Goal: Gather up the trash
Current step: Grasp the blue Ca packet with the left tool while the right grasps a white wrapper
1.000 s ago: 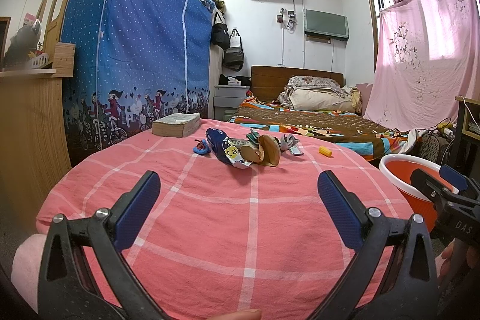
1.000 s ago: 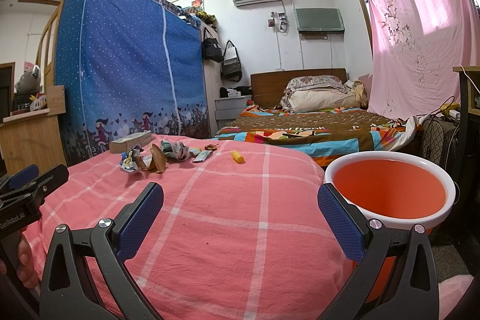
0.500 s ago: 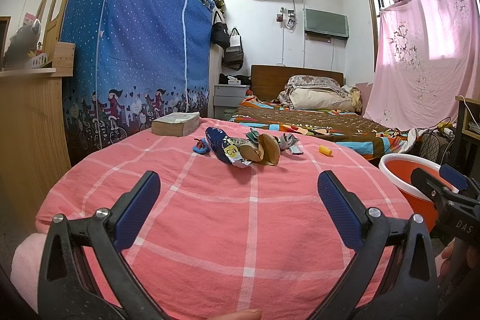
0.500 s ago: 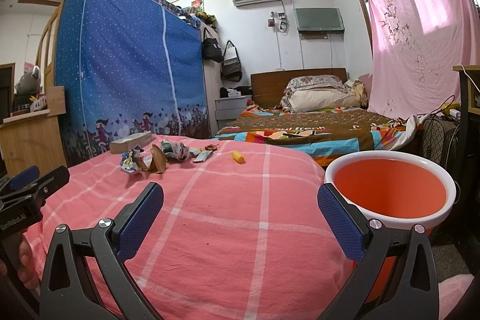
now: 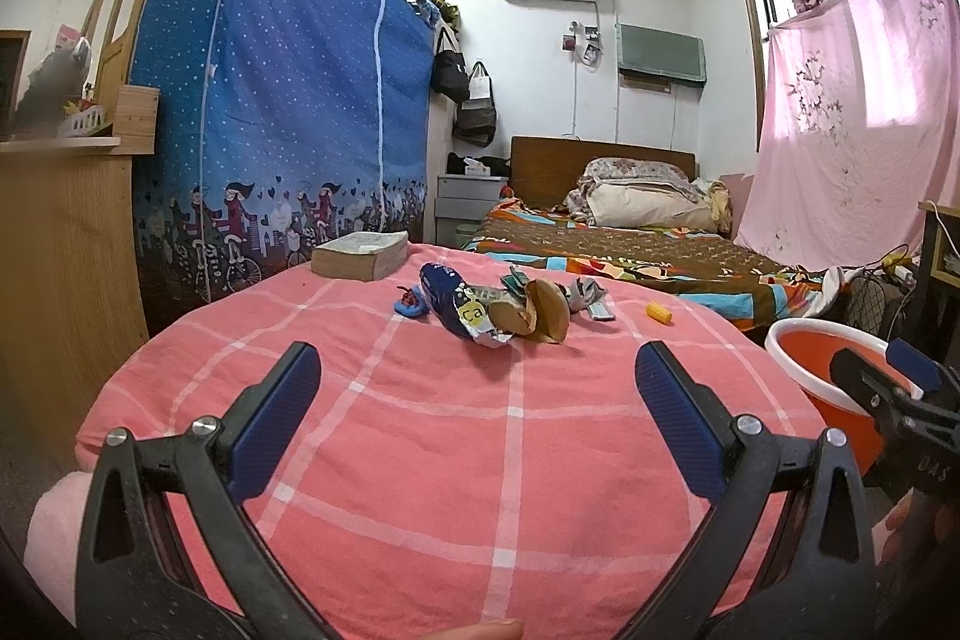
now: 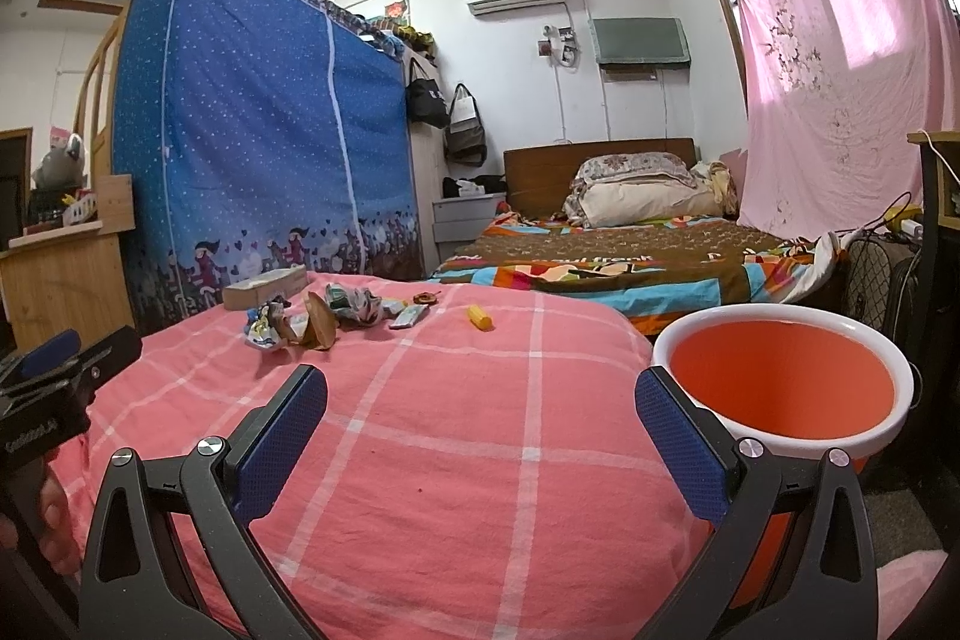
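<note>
Bedroom; pink checked bedspread [image 5: 420, 460] in the foreground. Trash lies clustered toward its far side: blue snack wrapper [image 5: 459, 307], brown peel-like scraps [image 5: 543, 313], crumpled grey-green wrappers [image 6: 354, 304], a small blue scrap [image 5: 409, 304], and a small yellow piece [image 5: 659, 312] off alone to the right. A thick book [image 5: 360, 255] sits behind the cluster. Orange bucket [image 6: 780, 382] with white rim stands beside the bed's right edge. Left gripper [image 5: 478, 385] and right gripper [image 6: 480, 400] hover near the close edge, jaws spread wide, holding nothing.

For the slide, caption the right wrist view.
Open right gripper over pink bedspread, orange bucket beside, trash pile ahead.
</note>
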Tool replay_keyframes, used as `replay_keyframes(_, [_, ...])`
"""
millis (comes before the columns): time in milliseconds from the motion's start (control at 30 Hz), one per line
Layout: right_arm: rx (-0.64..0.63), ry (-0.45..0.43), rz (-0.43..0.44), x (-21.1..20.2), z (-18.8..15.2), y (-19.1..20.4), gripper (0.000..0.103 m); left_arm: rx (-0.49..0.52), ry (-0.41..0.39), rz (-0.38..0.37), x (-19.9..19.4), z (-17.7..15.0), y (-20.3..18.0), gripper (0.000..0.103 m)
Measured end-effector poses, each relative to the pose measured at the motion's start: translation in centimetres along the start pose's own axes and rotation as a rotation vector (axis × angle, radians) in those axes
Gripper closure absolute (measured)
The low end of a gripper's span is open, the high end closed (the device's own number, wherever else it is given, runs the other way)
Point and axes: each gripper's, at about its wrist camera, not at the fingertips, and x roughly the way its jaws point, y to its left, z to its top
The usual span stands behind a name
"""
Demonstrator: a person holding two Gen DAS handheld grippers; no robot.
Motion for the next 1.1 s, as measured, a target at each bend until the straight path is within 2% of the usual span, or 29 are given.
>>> replay_keyframes(300, [-0.06,-0.062,0.035,0.9,3.2,0.4,0.0,0.052,-0.087,0.008,1.5,3.6,0.1,0.0])
replay_keyframes(467, [-0.109,-0.116,0.059,2.7,5.4,1.1,0.0,0.085,-0.145,0.001,3.0,5.9,0.2,0.0])
replay_keyframes(600, [-0.122,-0.152,0.083,4.7,6.7,1.6,0.0,0.137,-0.201,0.025,4.7,7.1,0.2,0.0])
replay_keyframes(700, [-0.133,-0.176,0.088,6.8,7.8,2.3,0.0,0.144,-0.157,0.043,7.1,7.5,0.6,0.0])
replay_keyframes(833, [-0.14,-0.183,0.134,9.5,9.1,2.8,0.0,0.084,-0.068,0.056,9.9,7.1,1.9,0.0])
replay_keyframes(1100, [-0.154,-0.104,0.185,13.8,9.0,3.2,0.0,0.09,0.119,0.038,14.0,5.7,1.8,0.0])
